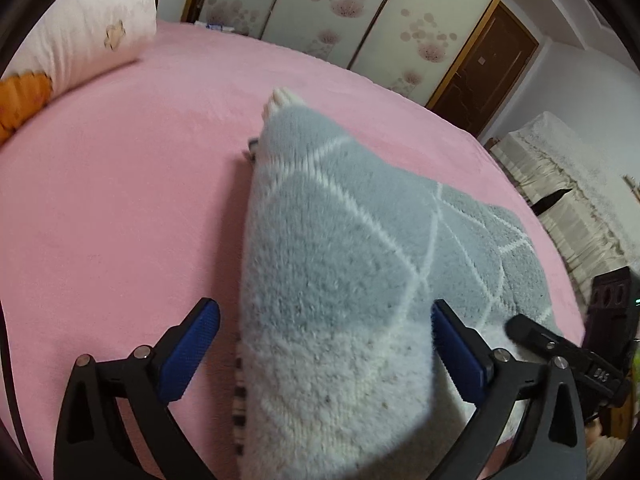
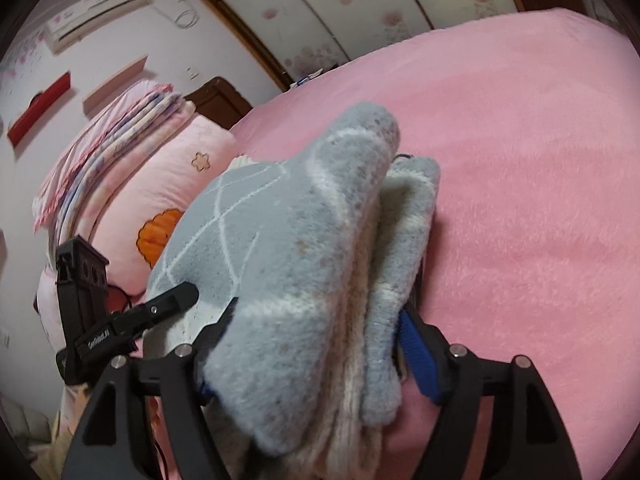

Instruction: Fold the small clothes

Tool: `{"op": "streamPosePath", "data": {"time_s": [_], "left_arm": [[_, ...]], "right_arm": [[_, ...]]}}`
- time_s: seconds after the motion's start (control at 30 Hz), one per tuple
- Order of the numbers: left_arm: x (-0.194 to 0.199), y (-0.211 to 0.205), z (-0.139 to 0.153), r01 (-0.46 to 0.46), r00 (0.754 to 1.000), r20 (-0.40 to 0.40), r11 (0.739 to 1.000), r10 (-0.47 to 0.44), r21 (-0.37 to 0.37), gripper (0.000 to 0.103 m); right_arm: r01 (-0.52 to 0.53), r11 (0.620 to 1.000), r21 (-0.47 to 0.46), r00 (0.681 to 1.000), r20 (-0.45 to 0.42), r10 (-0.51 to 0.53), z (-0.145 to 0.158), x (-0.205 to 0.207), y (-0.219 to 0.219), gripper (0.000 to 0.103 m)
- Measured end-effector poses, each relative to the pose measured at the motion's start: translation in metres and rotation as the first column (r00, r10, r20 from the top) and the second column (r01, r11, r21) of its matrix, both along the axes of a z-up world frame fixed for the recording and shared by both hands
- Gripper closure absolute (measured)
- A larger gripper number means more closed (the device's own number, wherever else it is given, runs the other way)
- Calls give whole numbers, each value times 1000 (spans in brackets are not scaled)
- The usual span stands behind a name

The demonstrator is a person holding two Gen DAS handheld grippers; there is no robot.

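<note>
Fuzzy grey-blue garment (image 1: 344,264), crossed by thin white lines and cream at its edge, fills the centre and lower half of both wrist views. It is lifted off the pink bedspread (image 1: 120,200), which runs across the whole middle of the left view and up the right side of the right one.

My left gripper (image 1: 326,350) stands spread wide at the bottom of its frame. Its left blue pad is out over bare pink. Its right pad lies against the fabric, with the bulk of the cloth humped between the two fingers. I would not call that a grip; the cloth sits loosely in the gap.

My right gripper (image 2: 320,350) shows in the lower part of its own frame. Several layers of the garment (image 2: 304,248) are bunched between its fingers. The right blue pad lies close against the cloth and the left finger is half buried under it. I judge it to be pinching the stacked layers, though the contact itself is hidden. From the left view, one of its fingers shows dark at lower right.

A pale pink pillow (image 1: 88,36) sits at upper left, well apart.

I judge the fold to be midway: layers are doubled over but raised, not lying flat. Next I need to lower the bundle to the bedspread, keep the layers lined up, and close my left fingers on a free edge.
</note>
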State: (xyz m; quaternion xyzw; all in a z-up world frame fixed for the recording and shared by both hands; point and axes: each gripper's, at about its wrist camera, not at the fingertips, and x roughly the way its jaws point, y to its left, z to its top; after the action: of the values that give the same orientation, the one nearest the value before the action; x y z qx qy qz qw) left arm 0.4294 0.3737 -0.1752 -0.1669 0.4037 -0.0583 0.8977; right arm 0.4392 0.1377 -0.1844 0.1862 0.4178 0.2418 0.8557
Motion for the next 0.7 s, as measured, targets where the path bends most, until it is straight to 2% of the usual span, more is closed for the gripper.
{"op": "streamPosePath", "data": {"time_s": [0.1, 0.2, 0.33, 0.37, 0.43, 0.47, 0.5, 0.53, 0.63, 0.7], "left_arm": [[-10, 3, 25, -66, 997, 35, 997, 65, 50, 1], [-19, 9, 52, -139, 988, 82, 989, 134, 56, 1], [-37, -10, 77, -131, 983, 138, 988, 119, 86, 1], [-40, -19, 79, -123, 984, 138, 989, 111, 84, 1], [-45, -28, 78, -120, 986, 124, 990, 110, 72, 8], [-45, -38, 74, -110, 988, 114, 992, 102, 68, 9], [-45, -41, 74, -105, 989, 109, 991, 96, 78, 9], [-44, -51, 70, -95, 991, 108, 990, 84, 101, 10], [-33, -75, 53, -74, 996, 61, 983, 65, 167, 15], [-26, -74, 40, -100, 995, 17, 975, 99, 197, 15]], "right_arm": [[3, 1000, -14, 1000, 28, -2, 19, -5, -3, 28], [40, 998, -38, 994, 106, -35, 43, -17, -13, 28], [49, 992, -118, 974, 227, -21, 72, -31, -8, 31], [35, 991, -130, 971, 241, -2, 75, -32, -5, 36], [-16, 987, -160, 967, 247, 55, 82, -32, 10, 67], [-35, 984, -173, 967, 241, 77, 82, -31, 16, 75], [-50, 977, -206, 968, 229, 98, 80, -29, 26, 88], [-62, 974, -218, 969, 219, 111, 78, -28, 31, 93], [-86, 969, -231, 973, 191, 131, 68, -22, 40, 93], [-58, 959, -277, 981, 165, 107, 56, -15, 39, 93]]}}
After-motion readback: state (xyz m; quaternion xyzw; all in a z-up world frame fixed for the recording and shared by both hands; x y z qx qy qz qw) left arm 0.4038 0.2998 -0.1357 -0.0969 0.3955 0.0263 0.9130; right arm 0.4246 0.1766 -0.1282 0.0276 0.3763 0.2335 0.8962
